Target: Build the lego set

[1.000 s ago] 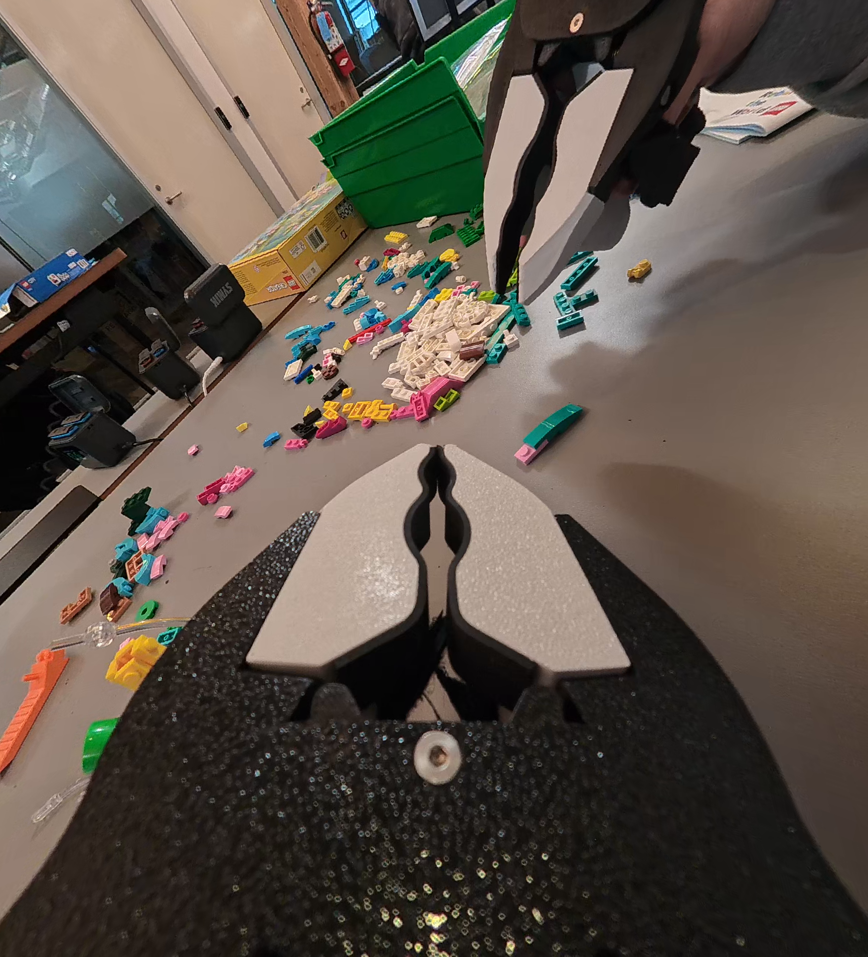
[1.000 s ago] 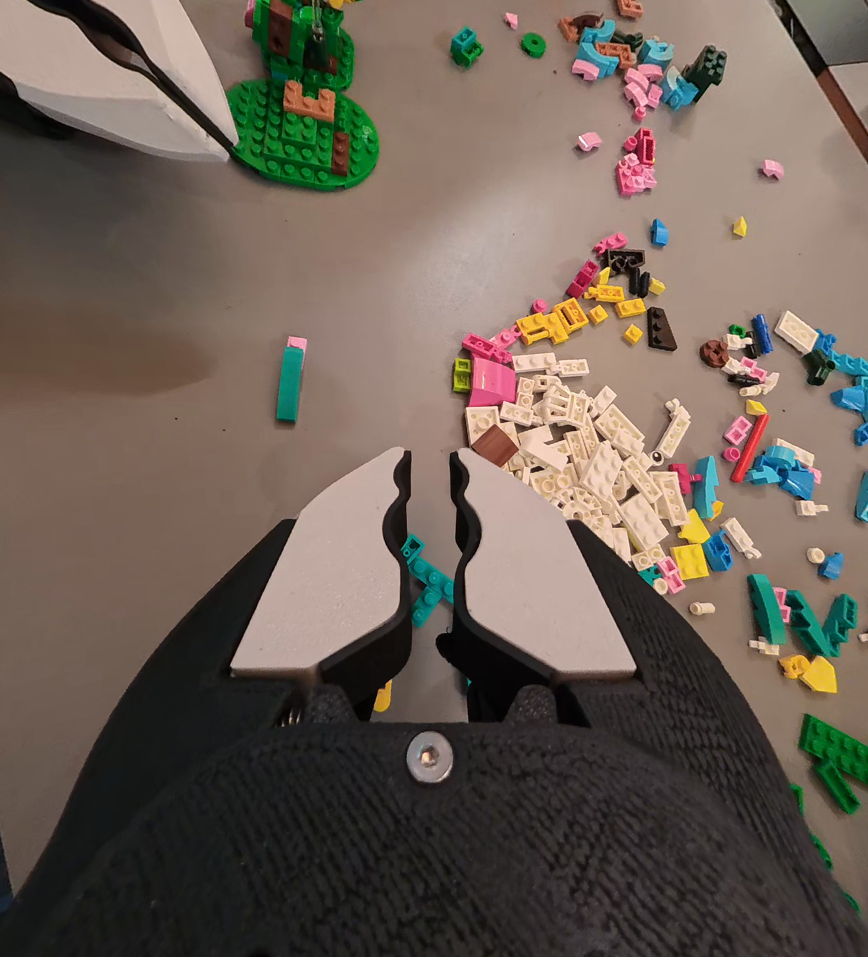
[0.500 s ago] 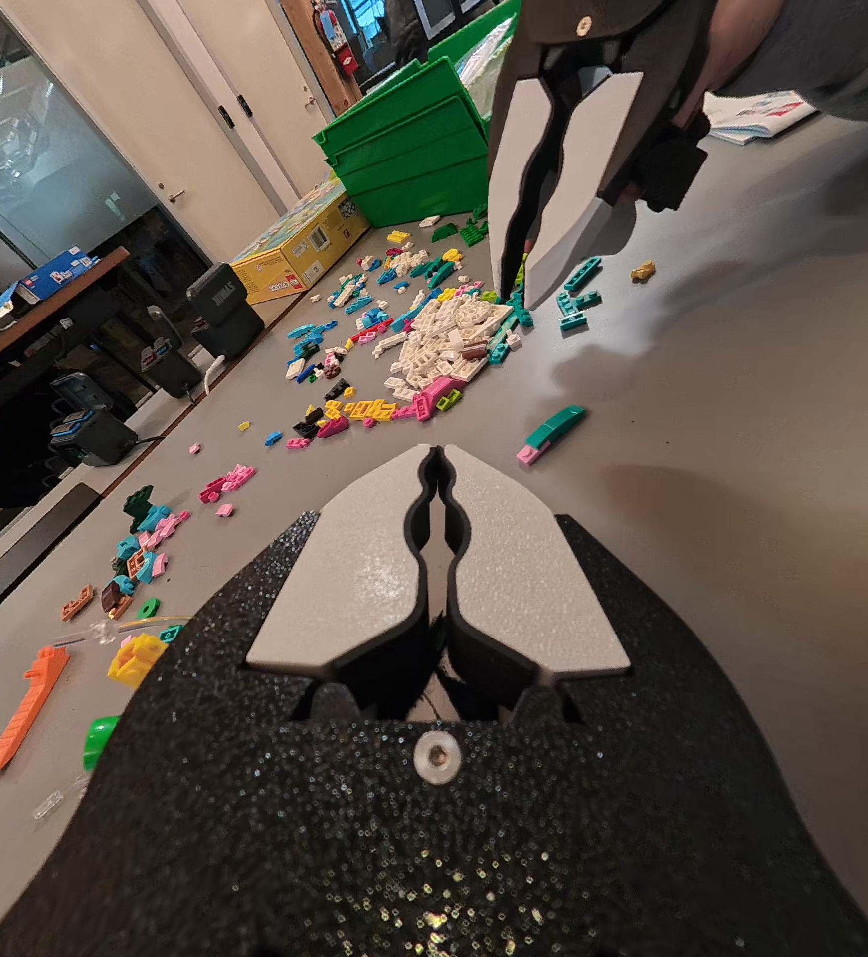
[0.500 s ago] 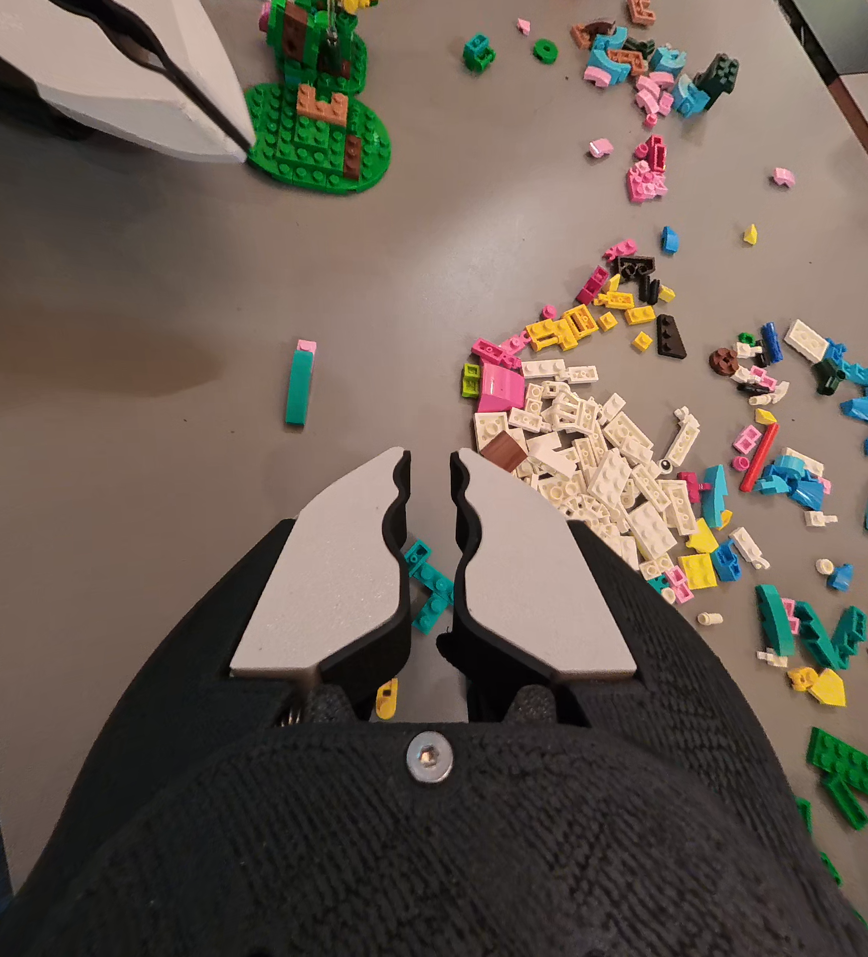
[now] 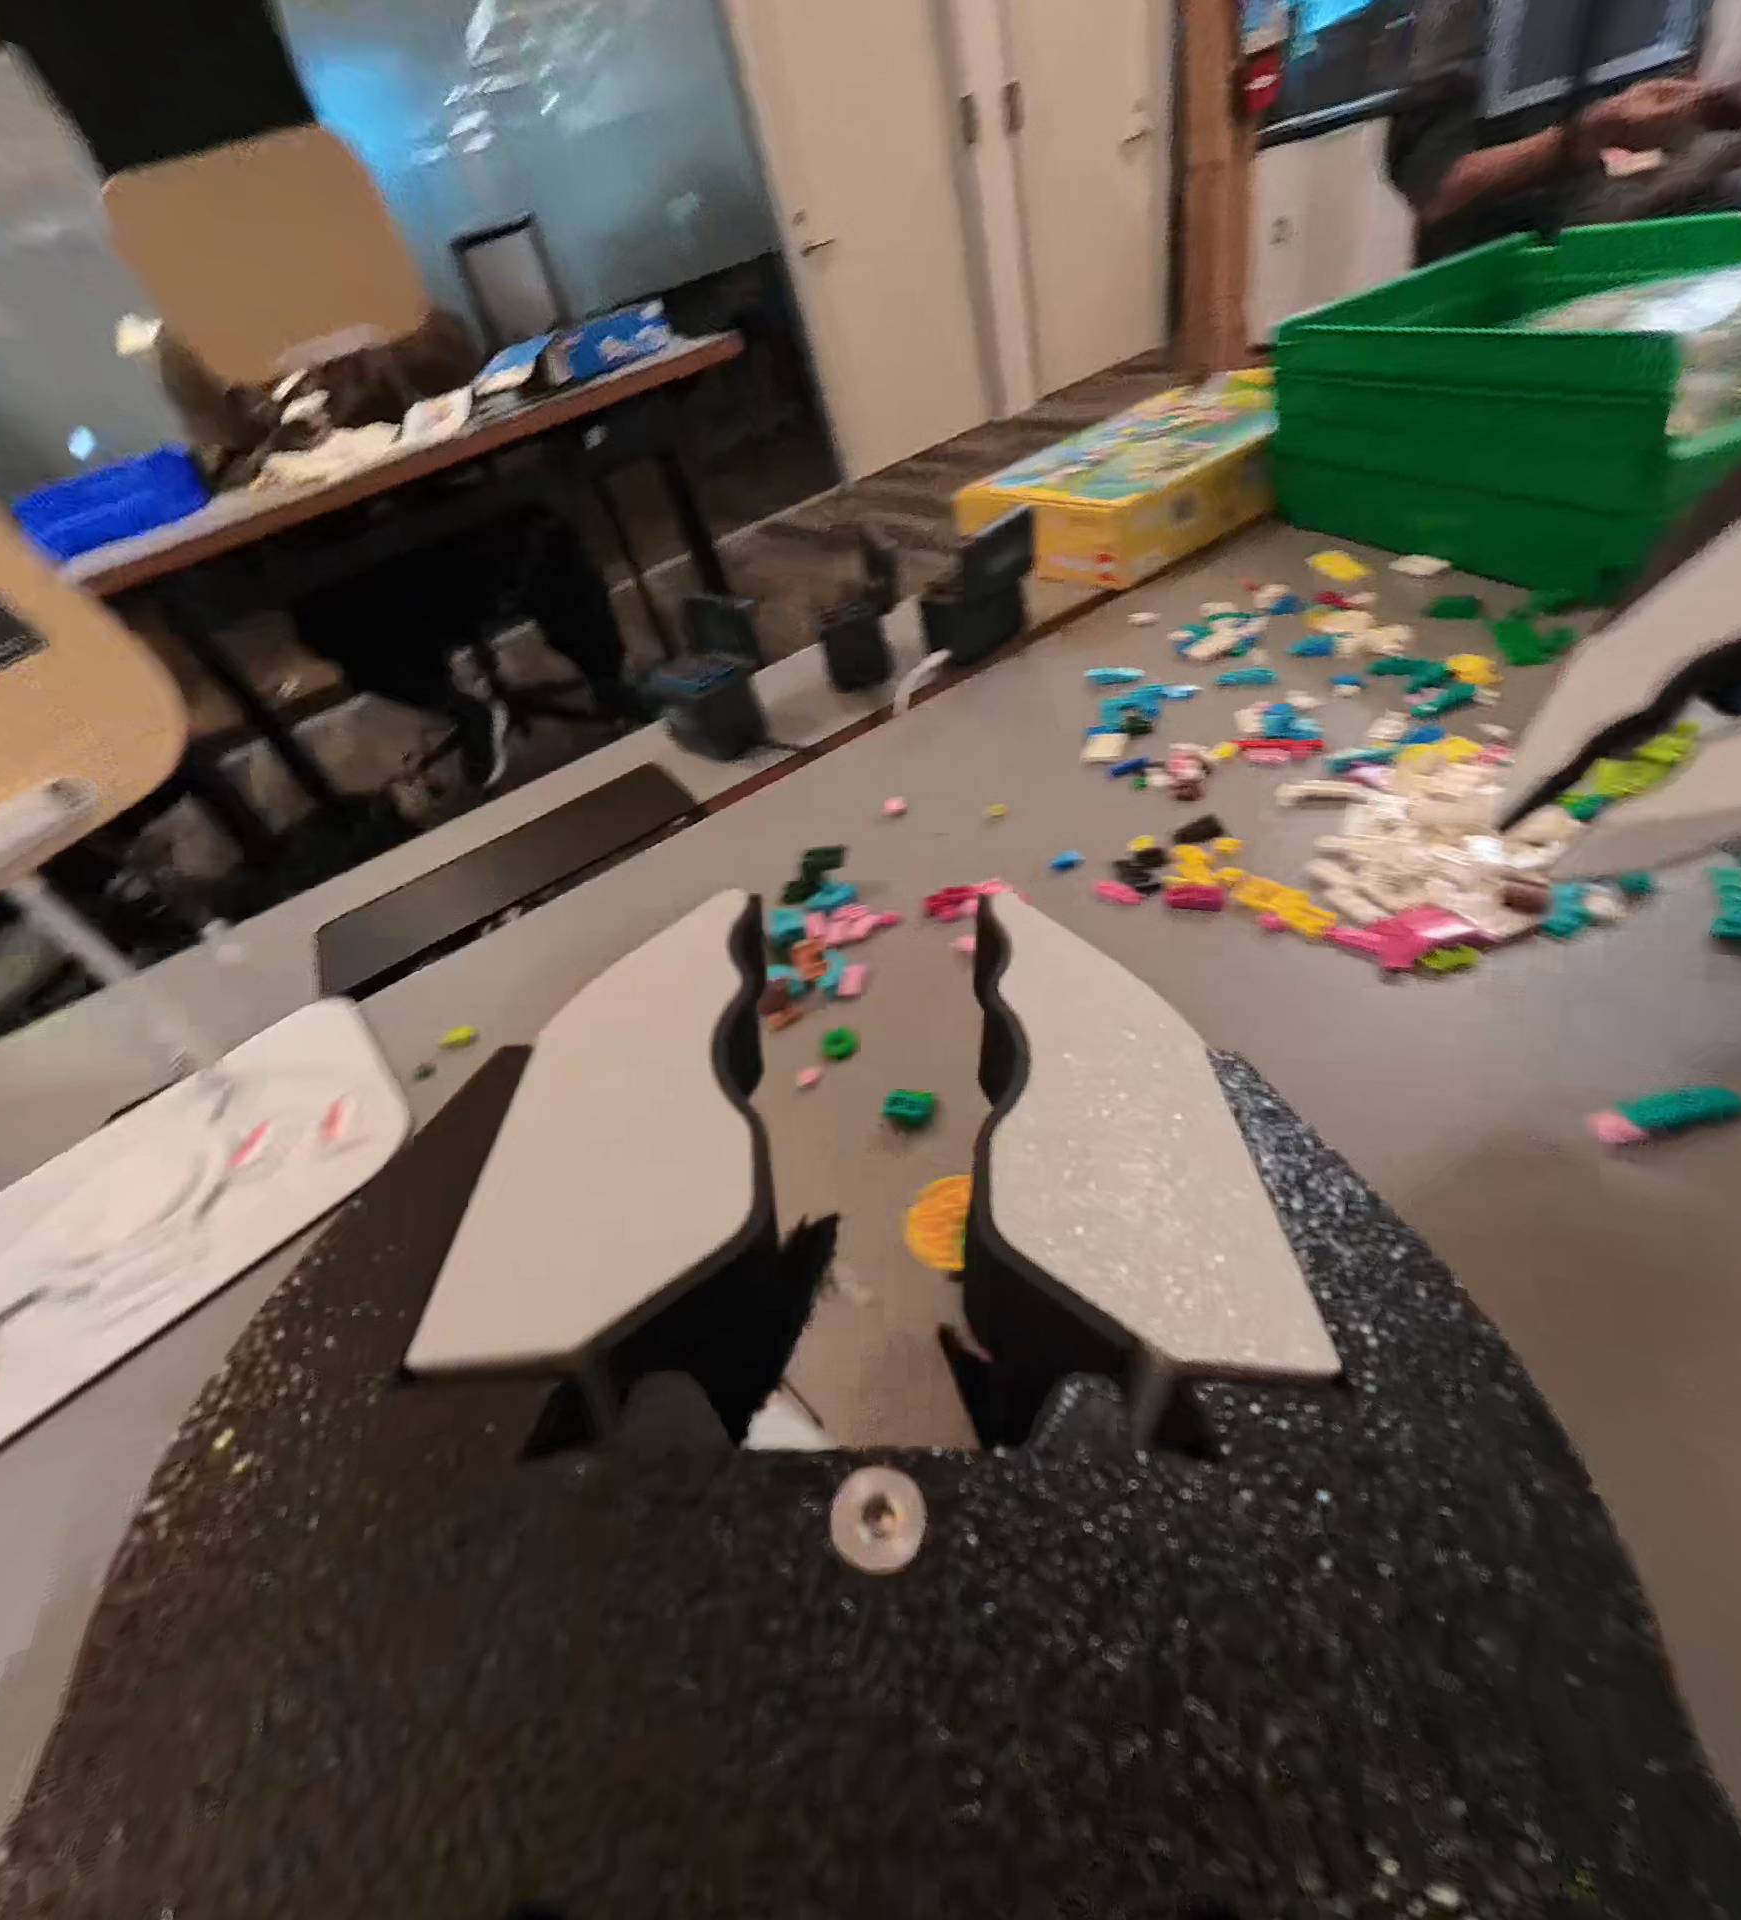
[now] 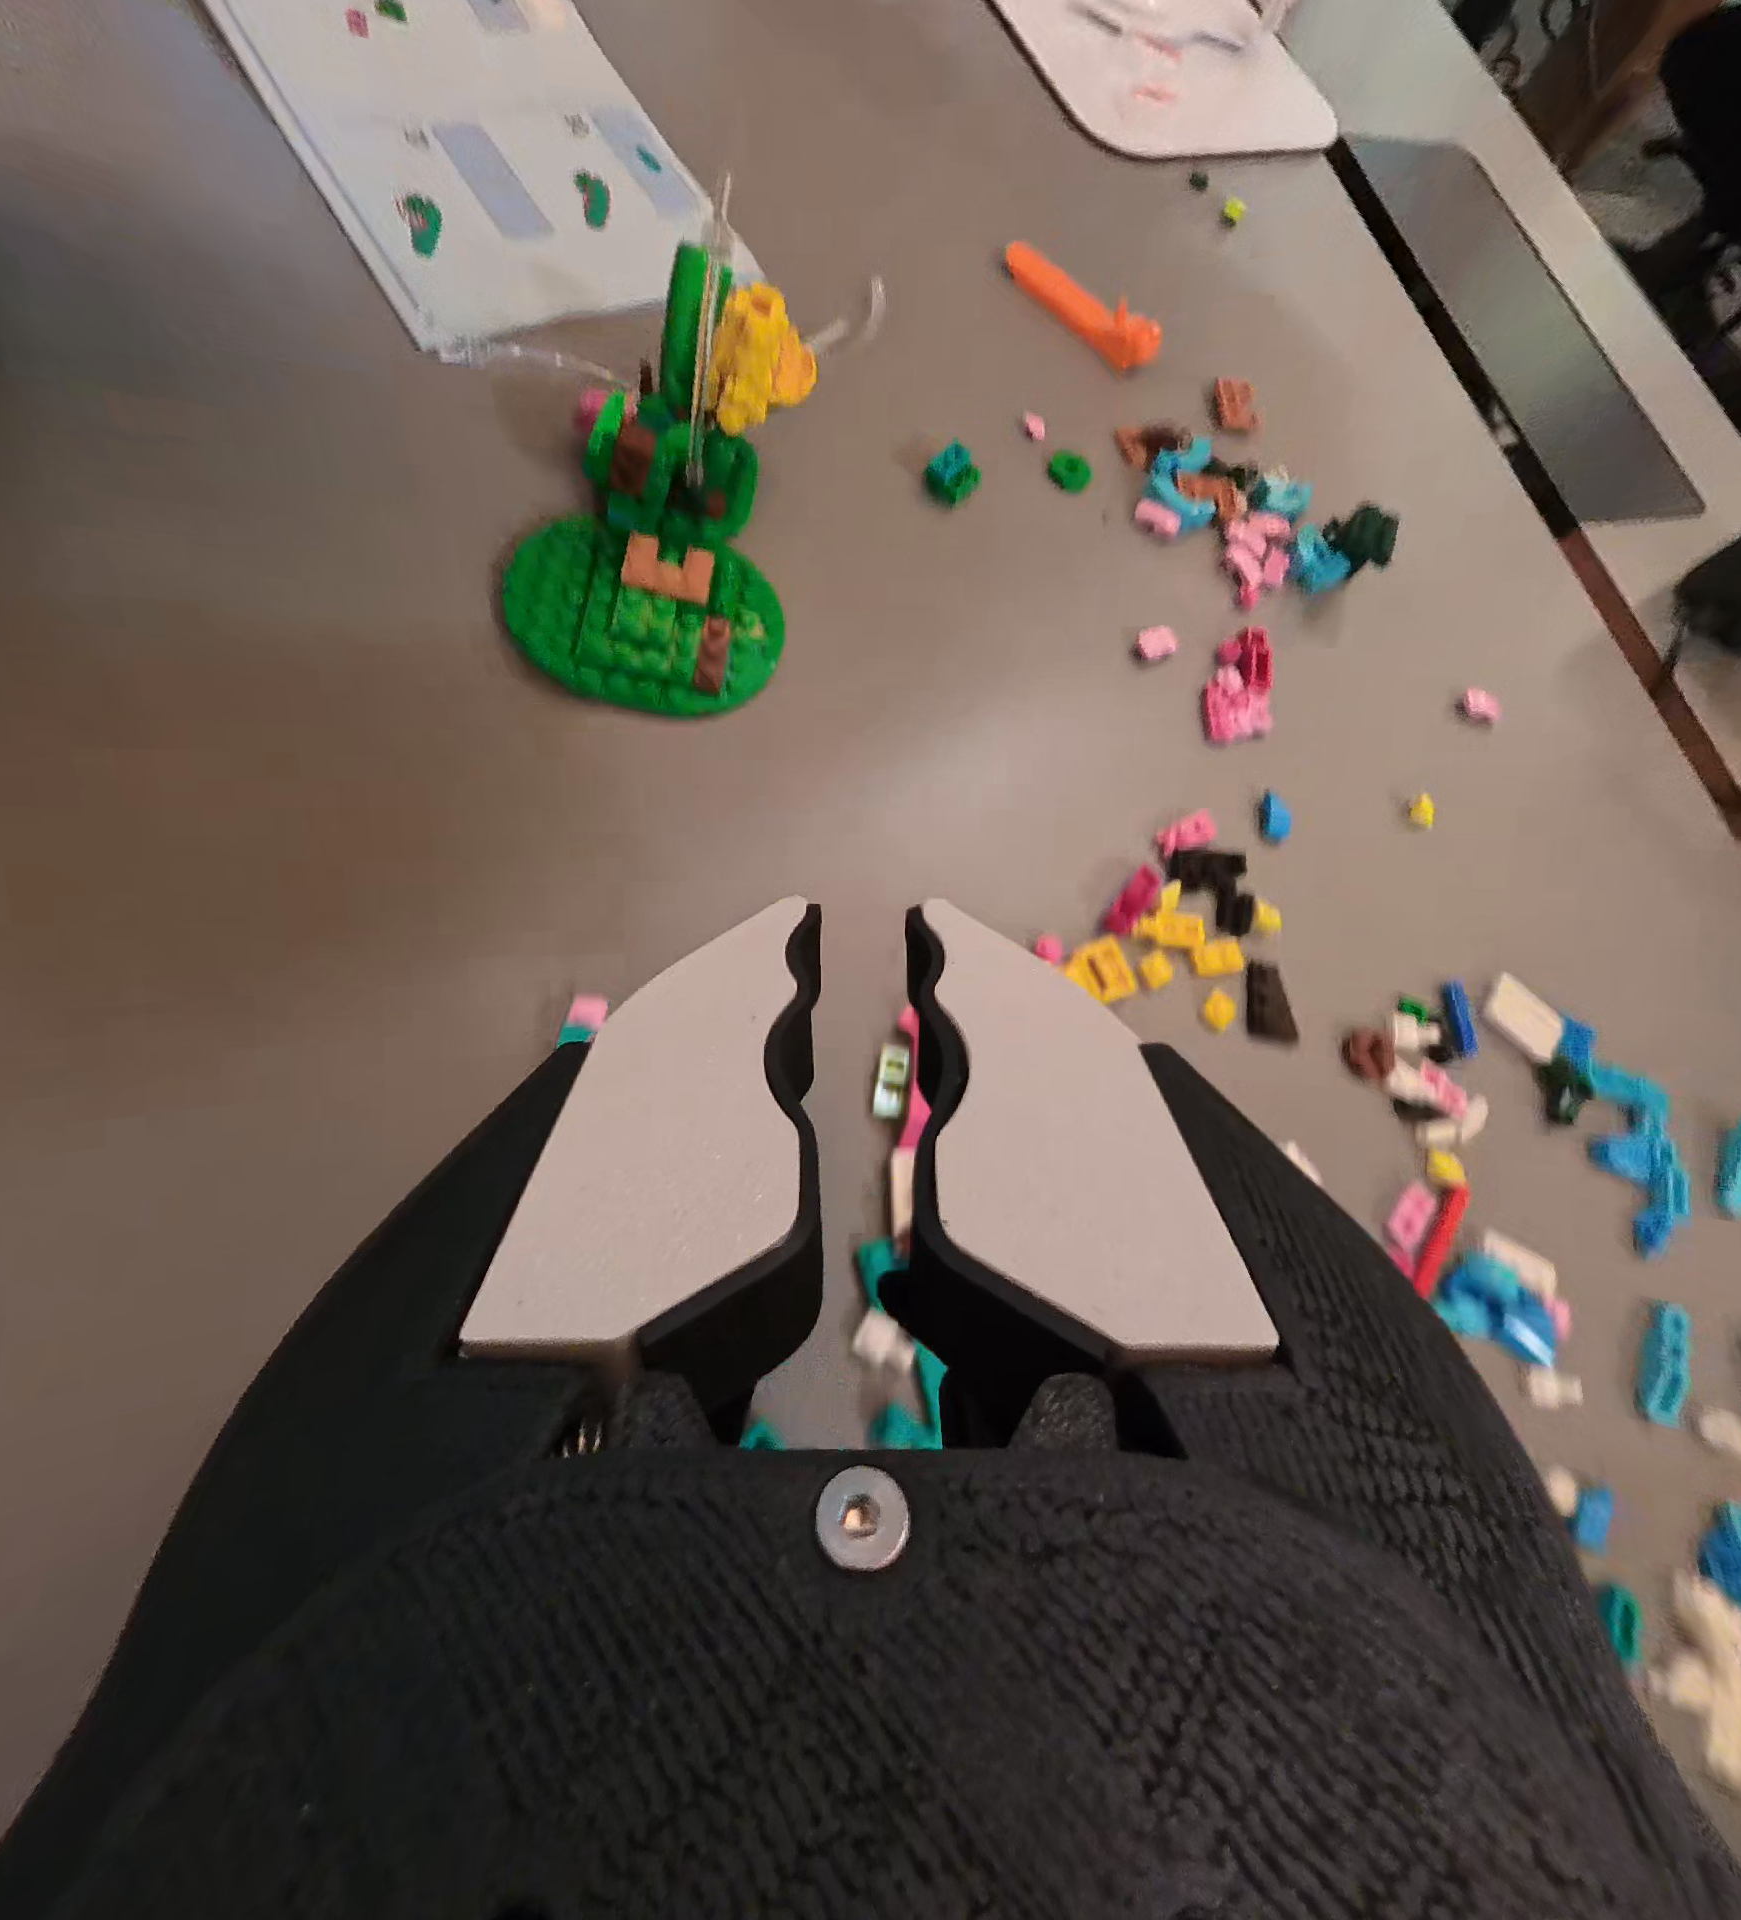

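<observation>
Grey tabletop (image 6: pixel 222 831) carries everything. Left gripper (image 5: pixel 871 920) is tilted low over it, fingers wide apart, bare, aimed at a small pink-and-teal brick cluster (image 5: pixel 819 951) at 12 o'clock. Right gripper (image 6: pixel 863 920) points down, fingers narrowly apart, bare; green round-based brick model (image 6: pixel 642 613) at 11 o'clock, yellow-and-black loose bricks (image 6: pixel 1188 935) at 3 o'clock.
</observation>
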`<state>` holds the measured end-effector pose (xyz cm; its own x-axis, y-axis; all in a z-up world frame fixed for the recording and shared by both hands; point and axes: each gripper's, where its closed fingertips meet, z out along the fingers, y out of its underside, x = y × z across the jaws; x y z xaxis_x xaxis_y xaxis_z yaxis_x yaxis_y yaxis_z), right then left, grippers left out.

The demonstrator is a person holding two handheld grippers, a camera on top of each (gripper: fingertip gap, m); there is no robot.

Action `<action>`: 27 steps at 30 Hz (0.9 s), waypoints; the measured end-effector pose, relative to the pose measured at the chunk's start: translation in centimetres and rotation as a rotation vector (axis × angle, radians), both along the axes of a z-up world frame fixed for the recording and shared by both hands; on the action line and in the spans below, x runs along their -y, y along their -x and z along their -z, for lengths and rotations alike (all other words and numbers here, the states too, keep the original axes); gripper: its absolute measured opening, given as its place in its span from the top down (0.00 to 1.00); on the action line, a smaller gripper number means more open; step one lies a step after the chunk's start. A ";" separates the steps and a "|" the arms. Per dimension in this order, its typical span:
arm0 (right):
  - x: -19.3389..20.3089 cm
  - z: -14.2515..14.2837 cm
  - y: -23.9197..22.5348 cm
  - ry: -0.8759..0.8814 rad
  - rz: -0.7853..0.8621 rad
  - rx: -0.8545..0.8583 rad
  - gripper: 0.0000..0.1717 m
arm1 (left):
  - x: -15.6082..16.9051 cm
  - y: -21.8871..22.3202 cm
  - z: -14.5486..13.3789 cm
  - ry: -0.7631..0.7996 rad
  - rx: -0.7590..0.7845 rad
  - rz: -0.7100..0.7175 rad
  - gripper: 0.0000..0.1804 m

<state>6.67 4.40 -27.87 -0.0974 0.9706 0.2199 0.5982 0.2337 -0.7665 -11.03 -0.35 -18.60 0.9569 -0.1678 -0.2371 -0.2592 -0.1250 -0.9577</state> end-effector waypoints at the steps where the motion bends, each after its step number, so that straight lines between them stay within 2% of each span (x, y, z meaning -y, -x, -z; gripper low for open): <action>1: -0.2 -0.1 1.2 -0.003 -0.019 0.009 0.92 | -0.2 1.9 -0.3 0.021 0.023 -0.050 0.76; 3: -0.8 -0.2 3.9 -0.011 -0.046 0.018 0.91 | -0.5 4.9 -0.3 0.053 0.083 -0.118 0.72; 6: -1.5 0.2 8.2 0.051 -0.079 0.030 0.90 | -0.5 6.9 0.3 0.045 0.173 -0.117 0.74; 9: -2.4 1.8 12.0 0.100 -0.114 0.073 0.87 | -0.2 9.4 1.3 0.081 0.161 -0.179 0.74; 15: -2.1 4.8 17.2 0.192 -0.327 0.132 0.77 | 0.8 11.7 1.1 0.042 0.235 -0.159 0.77; 18: -2.2 5.9 19.1 0.215 -0.392 0.156 0.75 | 1.1 12.4 1.3 0.038 0.296 -0.136 0.77; 22: -2.6 7.2 19.9 0.213 -0.428 0.232 0.76 | 1.4 13.2 1.8 0.048 0.317 -0.137 0.77; 26: -2.6 7.3 19.8 0.208 -0.447 0.243 0.90 | 1.3 13.5 2.3 0.067 0.306 -0.142 0.77; 27: -2.6 7.2 19.8 0.204 -0.446 0.237 0.90 | 1.2 13.5 2.6 0.076 0.303 -0.138 0.77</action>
